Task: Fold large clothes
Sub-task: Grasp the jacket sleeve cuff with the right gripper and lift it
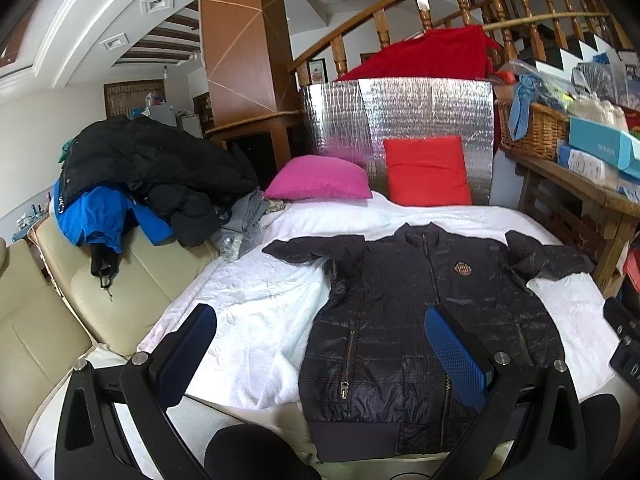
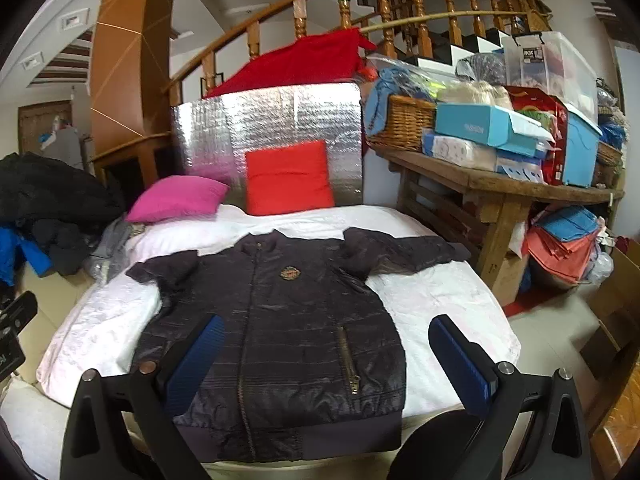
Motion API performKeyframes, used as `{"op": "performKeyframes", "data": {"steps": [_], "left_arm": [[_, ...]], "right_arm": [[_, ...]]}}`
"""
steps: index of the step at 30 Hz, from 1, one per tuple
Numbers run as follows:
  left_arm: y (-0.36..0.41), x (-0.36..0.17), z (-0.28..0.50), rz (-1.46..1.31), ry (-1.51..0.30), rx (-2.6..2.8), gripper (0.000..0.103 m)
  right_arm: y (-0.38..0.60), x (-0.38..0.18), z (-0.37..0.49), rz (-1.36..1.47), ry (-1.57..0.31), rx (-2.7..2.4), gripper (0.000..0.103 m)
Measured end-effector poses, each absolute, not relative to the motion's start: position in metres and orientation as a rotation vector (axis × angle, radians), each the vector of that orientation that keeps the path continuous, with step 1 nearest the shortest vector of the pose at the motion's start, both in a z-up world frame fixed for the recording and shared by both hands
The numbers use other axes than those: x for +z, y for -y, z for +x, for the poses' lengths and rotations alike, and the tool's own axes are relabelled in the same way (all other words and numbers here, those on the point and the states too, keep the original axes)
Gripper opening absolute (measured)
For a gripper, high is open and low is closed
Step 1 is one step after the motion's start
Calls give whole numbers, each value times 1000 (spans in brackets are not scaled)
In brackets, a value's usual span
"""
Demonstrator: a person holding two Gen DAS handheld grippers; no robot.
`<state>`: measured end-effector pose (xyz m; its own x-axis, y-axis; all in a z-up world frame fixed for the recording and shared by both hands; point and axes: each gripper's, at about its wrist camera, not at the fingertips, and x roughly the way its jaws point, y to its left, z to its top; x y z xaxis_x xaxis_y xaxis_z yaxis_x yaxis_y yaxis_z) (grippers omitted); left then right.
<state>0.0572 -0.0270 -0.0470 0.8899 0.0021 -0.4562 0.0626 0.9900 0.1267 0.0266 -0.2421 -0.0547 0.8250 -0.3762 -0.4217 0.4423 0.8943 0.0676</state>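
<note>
A dark navy quilted jacket [image 1: 424, 320] lies flat, front up and zipped, on a white padded sheet [image 1: 248, 304], with both sleeves spread outward. It also shows in the right wrist view [image 2: 288, 332]. My left gripper [image 1: 320, 320] is open and empty, held above the jacket's lower left part. My right gripper [image 2: 326, 330] is open and empty, above the jacket's lower right part. Both have blue pads [image 1: 456, 356]. Neither touches the jacket.
A pile of dark and blue coats [image 1: 140, 176] lies on a cream sofa [image 1: 48, 320] at left. A pink cushion [image 1: 320, 178] and a red cushion [image 1: 426, 172] lean on a silver foil panel [image 1: 400, 112]. A cluttered wooden table [image 2: 500, 184] stands at right.
</note>
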Motion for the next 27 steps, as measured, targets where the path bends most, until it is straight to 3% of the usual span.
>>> {"op": "performKeyframes", "data": {"steps": [11, 20, 27], "left_arm": [[94, -100, 161, 231, -584, -76, 103], [173, -197, 302, 235, -779, -183, 103], [191, -226, 343, 262, -781, -147, 103]], "right_arm": [[349, -84, 109, 291, -505, -516, 103], [556, -184, 207, 786, -572, -427, 103], [682, -255, 264, 1124, -460, -435, 103]]}}
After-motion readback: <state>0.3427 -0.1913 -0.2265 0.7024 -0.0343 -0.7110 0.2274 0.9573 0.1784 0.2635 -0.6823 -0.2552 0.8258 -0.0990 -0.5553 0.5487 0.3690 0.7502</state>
